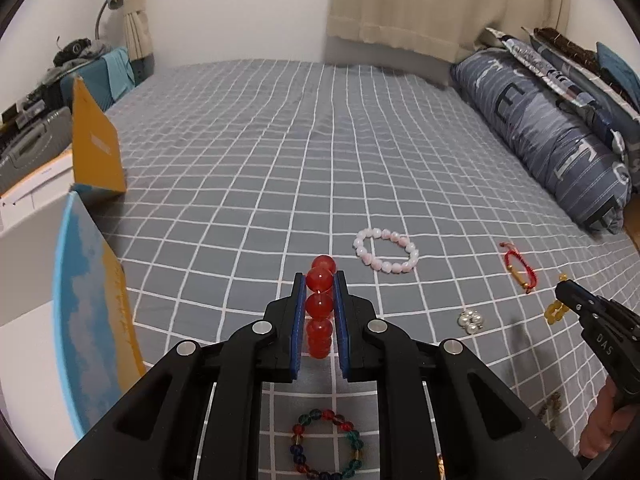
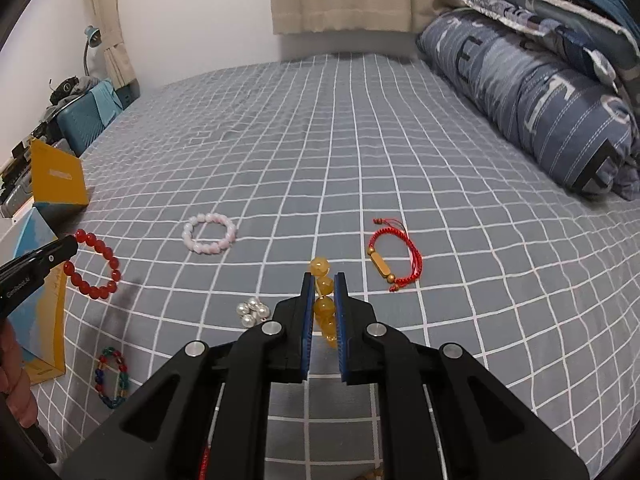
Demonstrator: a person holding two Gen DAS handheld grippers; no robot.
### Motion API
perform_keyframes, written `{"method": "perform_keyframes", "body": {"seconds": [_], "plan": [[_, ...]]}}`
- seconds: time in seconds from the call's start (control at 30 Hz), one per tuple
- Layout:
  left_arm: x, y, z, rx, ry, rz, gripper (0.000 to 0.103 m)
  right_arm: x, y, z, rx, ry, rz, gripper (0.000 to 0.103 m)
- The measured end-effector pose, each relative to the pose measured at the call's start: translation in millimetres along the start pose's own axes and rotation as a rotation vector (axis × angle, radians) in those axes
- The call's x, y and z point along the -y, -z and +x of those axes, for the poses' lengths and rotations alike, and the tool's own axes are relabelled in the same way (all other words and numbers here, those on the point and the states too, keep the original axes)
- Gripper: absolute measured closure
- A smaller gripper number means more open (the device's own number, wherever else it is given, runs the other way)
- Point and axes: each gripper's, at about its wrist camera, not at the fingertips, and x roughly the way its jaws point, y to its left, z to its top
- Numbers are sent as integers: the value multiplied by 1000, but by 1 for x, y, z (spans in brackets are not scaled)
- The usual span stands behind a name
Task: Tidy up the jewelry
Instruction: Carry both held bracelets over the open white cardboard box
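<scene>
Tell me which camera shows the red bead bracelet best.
The right wrist view: the red bead bracelet hangs there as a full loop. The left wrist view shows it edge-on, a column of beads between the jaws.

Multicolour bead bracelet (image 1: 326, 446) cut off below, brown beads (image 1: 550, 408) blurred.

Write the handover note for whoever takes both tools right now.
Left tool: shut on the red bead bracelet, lifted off the bed.
Right tool: shut on the amber bead bracelet, also lifted.
On the checked bedsheet: pink bead bracelet, red cord bracelet, pearl cluster, multicolour bead bracelet.
Open box at the left.
Done: two picked up. Left: stow them, then the four others.
</scene>
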Motion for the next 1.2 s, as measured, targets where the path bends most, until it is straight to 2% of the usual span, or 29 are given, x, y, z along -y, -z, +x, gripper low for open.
{"method": "perform_keyframes", "body": {"seconds": [0.43,0.7,1.0,1.2], "plan": [[-6,4,-52,60,-34,4,90,-27,-3,-34,41,10,-28,94],[-20,10,-74,67,-57,-4,90,-44,0,-34,28,4,-48,94],[-44,5,-96,92,-76,-43,90,-59,-3,-32,6,-52,-53,94],[-58,-3,-116,118,-95,-77,90,-86,-17,-40,19,-79,-79,94]]}}
